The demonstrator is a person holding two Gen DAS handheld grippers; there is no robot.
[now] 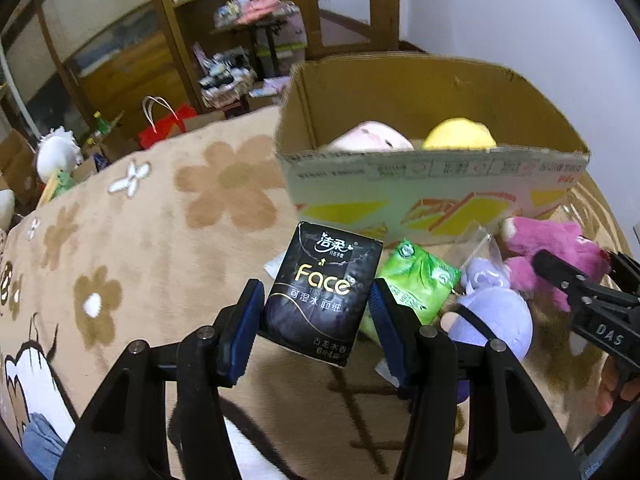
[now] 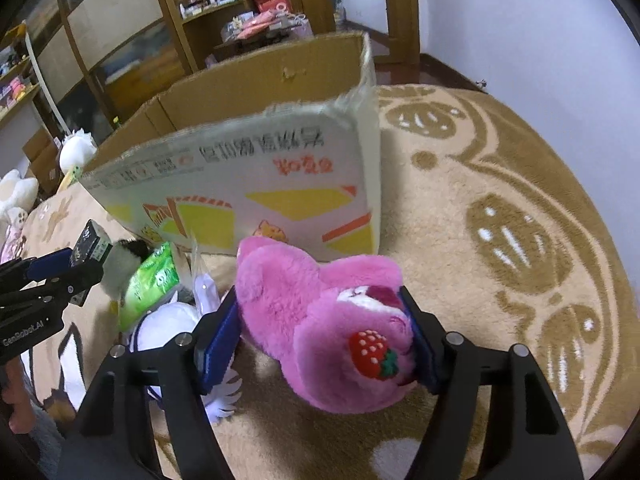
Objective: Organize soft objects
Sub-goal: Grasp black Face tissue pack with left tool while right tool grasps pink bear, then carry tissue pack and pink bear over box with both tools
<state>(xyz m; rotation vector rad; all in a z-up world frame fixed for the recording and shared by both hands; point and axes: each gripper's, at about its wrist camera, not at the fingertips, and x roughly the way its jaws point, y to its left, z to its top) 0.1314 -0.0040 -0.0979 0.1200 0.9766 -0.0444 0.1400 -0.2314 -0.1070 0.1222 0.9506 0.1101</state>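
The left gripper (image 1: 316, 308) clamps a black "Face" tissue pack (image 1: 322, 288) above the blanket. A green tissue pack (image 1: 416, 276) and lilac plush (image 1: 496, 320) remain outside. The right gripper (image 2: 320, 332) squeezes the pink strawberry bear (image 2: 328, 328). In the cardboard box (image 1: 432, 184) sit two toys, seemingly plush.

- The right hand-held gripper (image 2: 320, 340) has its blue pads pressed on a pink plush bear (image 2: 320, 320) bearing a strawberry patch.
- A cardboard box (image 2: 256, 184) stands behind it, centre frame.
- At lower left lie a green tissue pack (image 2: 150, 284) and a lavender plush (image 2: 172, 328).
- The left hand-held gripper (image 2: 82, 256), at the left edge, clamps a black pack (image 2: 91, 242).
- A beige patterned blanket (image 2: 500, 240) lies under everything.
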